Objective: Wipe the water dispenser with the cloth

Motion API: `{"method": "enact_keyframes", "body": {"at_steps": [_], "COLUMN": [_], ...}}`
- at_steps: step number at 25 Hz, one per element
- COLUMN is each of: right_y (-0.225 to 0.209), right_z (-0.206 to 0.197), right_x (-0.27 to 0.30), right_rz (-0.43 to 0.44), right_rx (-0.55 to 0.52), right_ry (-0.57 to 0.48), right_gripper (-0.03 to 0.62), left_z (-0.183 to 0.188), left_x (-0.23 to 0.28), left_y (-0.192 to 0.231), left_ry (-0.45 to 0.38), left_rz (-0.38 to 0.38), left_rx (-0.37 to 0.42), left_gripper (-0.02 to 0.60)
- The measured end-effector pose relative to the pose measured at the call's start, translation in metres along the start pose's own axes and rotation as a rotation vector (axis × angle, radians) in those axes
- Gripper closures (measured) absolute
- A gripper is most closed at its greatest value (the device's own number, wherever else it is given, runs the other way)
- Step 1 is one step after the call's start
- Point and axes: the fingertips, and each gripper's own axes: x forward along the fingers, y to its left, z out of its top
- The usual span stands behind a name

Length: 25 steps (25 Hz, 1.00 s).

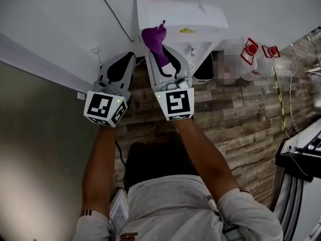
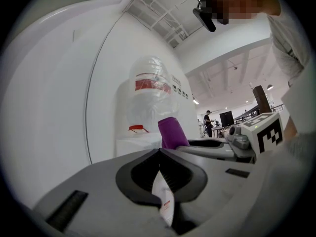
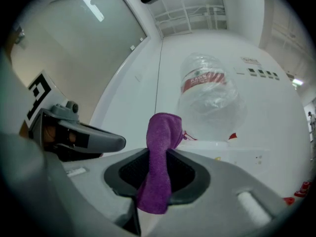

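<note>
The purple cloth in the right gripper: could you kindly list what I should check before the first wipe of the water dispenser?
1. Grip on the purple cloth: clamped between the right gripper fingers. Ok.
2. Cloth to wipe with: a fold sticks out past the fingertips. Ok.
3. Cloth touching the water dispenser: cannot tell.
4. Left gripper free: fingers together, close beside the right one. Ok.
5. Bottle seated on top of the dispenser. Ok.
</note>
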Motion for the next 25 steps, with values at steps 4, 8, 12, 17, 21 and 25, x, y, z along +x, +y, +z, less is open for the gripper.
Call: {"method": "enact_keyframes", "body": {"at_steps": [4,8,12,17,21,25], "right_y": [0.004,0.002,-0.002,-0.025,-0.064,-0.116], "right_z": [-0.017,-0.030,-0.031,-0.031,-0.034,-0.045], "right_x": [0.021,0.036,0.040,0.029,0.014,-0.007], "right_rz": [-0.009,-0.020,-0.023,-0.067,-0.123,-0.181], "right_rx": [-0.037,-0.088,-0.136,-0.136,-0.130,-0.168], "right_ry": [-0.009,-0.011,-0.010,-0.026,-0.035,-0.026], "right_gripper": [0.490,0.490,0.490,0.490,0.490,0.490], "left_z": [-0.025,-0.038,-0.046,-0.050,-0.056,-0.064], "left_x": [0.011,0.024,0.037,0.042,0.041,0.040], "left_y": [0.011,0.015,0.019,0.014,0.012,0.007], "left_ry": [-0.003,-0.015,-0.032,-0.053,-0.058,-0.053], "left_rz": [-0.012,-0.027,-0.040,-0.054,-0.055,-0.058], "left_rx": [0.000,0.004,0.019,0.022,0.022,0.021], "left_gripper": [0.581,0.581,0.581,0.581,0.581,0.581]}}
